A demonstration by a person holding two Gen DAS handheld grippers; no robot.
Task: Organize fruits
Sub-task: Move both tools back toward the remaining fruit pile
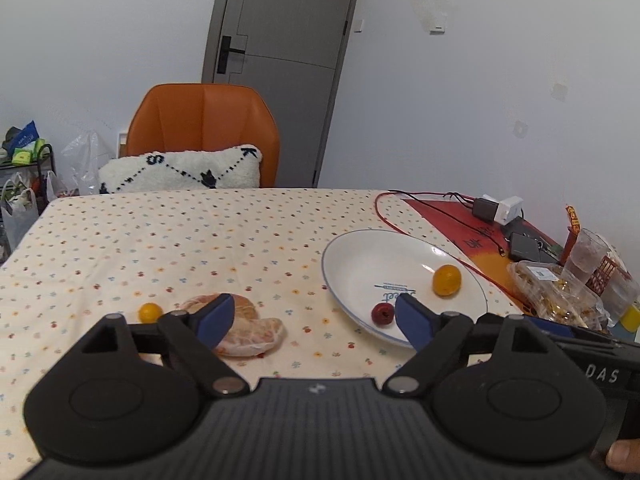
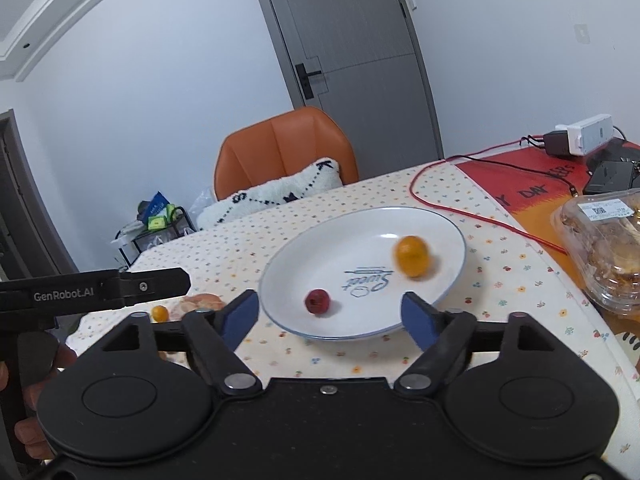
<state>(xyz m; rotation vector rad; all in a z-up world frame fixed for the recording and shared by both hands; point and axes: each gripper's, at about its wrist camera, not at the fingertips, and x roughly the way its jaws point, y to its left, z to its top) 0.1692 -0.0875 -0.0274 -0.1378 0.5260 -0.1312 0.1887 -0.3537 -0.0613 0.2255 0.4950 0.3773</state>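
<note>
A white plate (image 1: pixel 352 256) (image 2: pixel 320 240) with a blue rim sits on the dotted tablecloth. In it lie a small red fruit (image 1: pixel 382 313) (image 2: pixel 317 301) and a little orange fruit (image 1: pixel 446 279) (image 2: pixel 413 256), which looks blurred in the right wrist view. Left of the plate on the cloth rest peeled orange pieces (image 1: pixel 256 332) (image 2: pixel 202 301) and a second small orange fruit (image 1: pixel 149 312) (image 2: pixel 159 313). My left gripper (image 1: pixel 316 322) stands open with nothing between its blue pads, spanning the peeled pieces and the plate's near rim. My right gripper (image 2: pixel 330 320) is open and empty at the plate's front edge.
A clear plastic food box (image 1: pixel 556 292) (image 2: pixel 604 248), a plastic cup (image 1: pixel 586 254), chargers and a red cable (image 1: pixel 400 228) (image 2: pixel 480 208) crowd the table's right side. An orange chair (image 1: pixel 202 136) with a white cushion (image 1: pixel 180 170) stands behind the table. The left gripper's body (image 2: pixel 92 290) shows at the left.
</note>
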